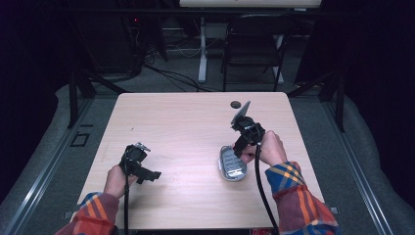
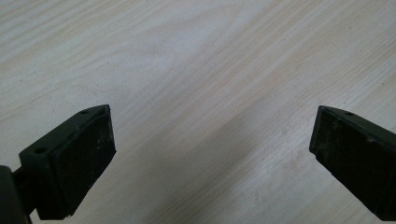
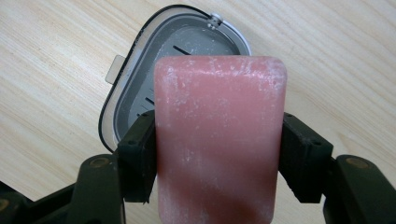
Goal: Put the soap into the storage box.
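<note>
Forearms in plaid sleeves come in from the near edge of the table (image 1: 195,117), one on each side. The left hand (image 1: 117,180) rests low on the wood at the near left, and the left gripper (image 1: 147,174) points toward the middle of the table. The right hand (image 1: 270,148) is raised at the right side, with the right gripper (image 1: 239,147) angled down toward the tray (image 1: 232,164), its grey plate tilted up behind it.

The tray is a grey oval dish with a dark rim and slots in its floor; it lies flat on the table just left of the right hand. In the right gripper view the visible part of the tray (image 3: 135,88) holds nothing, and the soap hides the rest.

The right gripper (image 3: 219,154) is clamped on a pink soap (image 3: 219,140), one jaw pressing each long side, the bar standing out beyond the pads and above the tray. Whether the soap touches the tray cannot be told.

The left gripper (image 2: 212,144) has its jaws spread wide, with bare wood between them, gripping nothing.
</note>
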The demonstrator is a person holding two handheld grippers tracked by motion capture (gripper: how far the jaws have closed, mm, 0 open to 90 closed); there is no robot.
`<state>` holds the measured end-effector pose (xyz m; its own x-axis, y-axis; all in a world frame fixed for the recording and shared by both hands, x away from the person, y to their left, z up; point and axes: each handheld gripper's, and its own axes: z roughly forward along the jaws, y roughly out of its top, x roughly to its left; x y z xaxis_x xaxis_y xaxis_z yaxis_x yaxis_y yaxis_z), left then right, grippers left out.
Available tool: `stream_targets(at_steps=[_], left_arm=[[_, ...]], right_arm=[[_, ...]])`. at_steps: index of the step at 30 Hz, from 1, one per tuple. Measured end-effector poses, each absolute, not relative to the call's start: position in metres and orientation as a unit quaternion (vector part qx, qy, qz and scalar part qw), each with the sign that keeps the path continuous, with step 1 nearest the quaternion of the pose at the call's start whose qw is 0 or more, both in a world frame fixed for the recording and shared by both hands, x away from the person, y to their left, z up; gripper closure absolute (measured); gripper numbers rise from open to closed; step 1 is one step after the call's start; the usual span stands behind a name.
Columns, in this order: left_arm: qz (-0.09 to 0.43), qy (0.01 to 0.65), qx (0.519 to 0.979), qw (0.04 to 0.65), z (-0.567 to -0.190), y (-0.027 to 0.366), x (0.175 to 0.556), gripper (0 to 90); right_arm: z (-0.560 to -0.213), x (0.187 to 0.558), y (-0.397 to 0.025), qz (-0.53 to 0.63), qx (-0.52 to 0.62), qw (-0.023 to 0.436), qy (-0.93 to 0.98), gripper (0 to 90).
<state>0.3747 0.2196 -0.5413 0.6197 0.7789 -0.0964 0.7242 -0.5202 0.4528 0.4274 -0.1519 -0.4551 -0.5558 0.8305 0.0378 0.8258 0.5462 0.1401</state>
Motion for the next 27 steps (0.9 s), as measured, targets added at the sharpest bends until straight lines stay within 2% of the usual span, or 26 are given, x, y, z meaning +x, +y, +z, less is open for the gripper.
stream_targets(at_steps=[27], left_arm=[[0.061,0.427,0.872,0.230,-0.541,0.219,0.374,0.2]], right_arm=[[-0.484,0.434,-0.130,0.036,0.477,0.015,0.878,37.0]])
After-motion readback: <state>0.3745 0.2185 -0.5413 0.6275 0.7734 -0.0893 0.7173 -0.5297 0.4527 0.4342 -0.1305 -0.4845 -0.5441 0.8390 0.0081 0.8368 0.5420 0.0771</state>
